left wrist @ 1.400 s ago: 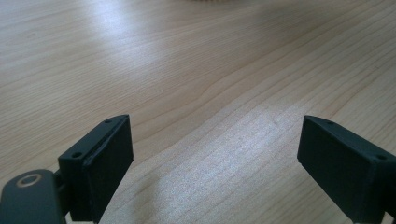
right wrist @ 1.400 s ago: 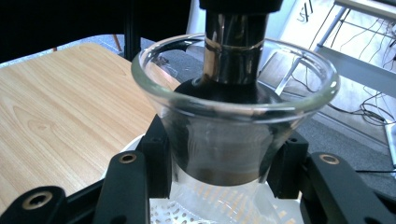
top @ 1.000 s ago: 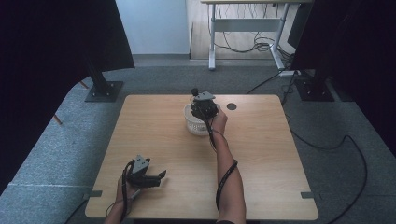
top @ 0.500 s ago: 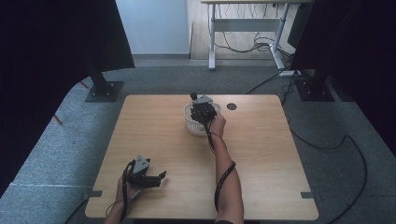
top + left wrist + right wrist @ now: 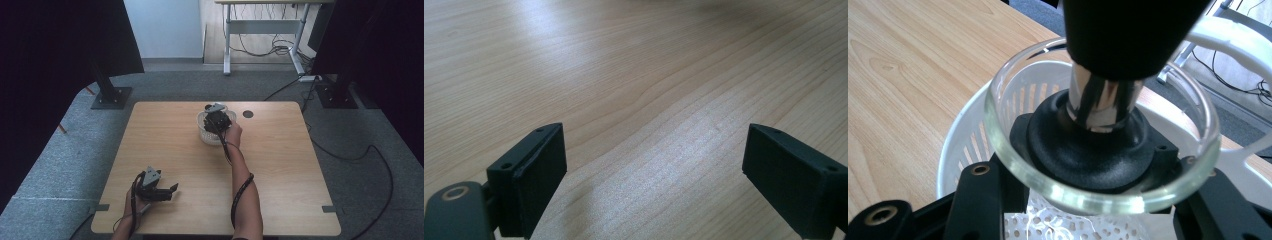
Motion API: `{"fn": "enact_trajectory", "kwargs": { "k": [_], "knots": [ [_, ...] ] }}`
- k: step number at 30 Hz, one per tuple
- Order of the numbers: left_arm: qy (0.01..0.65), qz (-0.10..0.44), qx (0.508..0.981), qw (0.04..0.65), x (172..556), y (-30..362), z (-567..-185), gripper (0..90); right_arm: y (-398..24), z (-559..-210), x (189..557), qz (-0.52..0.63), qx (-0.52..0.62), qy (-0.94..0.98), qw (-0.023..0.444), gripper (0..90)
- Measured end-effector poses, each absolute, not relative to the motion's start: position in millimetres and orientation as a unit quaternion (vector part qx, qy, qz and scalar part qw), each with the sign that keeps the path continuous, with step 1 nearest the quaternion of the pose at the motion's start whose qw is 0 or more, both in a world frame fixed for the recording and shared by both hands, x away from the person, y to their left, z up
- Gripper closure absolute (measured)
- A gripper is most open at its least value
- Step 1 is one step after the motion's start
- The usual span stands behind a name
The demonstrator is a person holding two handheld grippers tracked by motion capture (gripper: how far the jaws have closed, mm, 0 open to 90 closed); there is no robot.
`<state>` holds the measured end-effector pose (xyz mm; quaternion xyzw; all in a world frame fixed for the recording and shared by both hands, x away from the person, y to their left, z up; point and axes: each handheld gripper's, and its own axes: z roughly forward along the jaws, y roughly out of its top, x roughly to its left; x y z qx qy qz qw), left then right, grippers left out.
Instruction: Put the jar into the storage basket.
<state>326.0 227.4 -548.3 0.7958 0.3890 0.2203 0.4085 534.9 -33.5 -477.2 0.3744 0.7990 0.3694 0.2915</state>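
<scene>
High view: near the table's (image 5: 280, 200) front edge, the left gripper (image 5: 167, 190) is rested on the wood, jaws spread wide, nothing between them. Farther back, a glass bowl (image 5: 998, 125) with a black-and-chrome piece (image 5: 1098, 140) inside is clamped in the right gripper (image 5: 216, 120), just slackening, over the white basket (image 5: 204, 134).
</scene>
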Motion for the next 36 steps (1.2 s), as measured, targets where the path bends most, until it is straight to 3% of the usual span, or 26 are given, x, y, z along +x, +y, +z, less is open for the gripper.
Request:
{"fn": "enact_trajectory", "kwargs": {
  "k": [18, 30, 36],
  "knots": [
    [0.390, 0.220, 0.795, 0.408, 326, 228, -548, 10.2, -48, -481, 531, 0.371, 0.398, 0.787, 0.291, 44.1],
    [0.390, 0.221, 0.795, 0.407, 326, 227, -548, 10.2, -48, -482, 523, 0.364, 0.392, 0.782, 0.320, 24.4],
    [0.390, 0.222, 0.795, 0.408, 326, 227, -548, 10.1, -51, -481, 517, 0.366, 0.396, 0.773, 0.334, 19.8]
  ]
}}
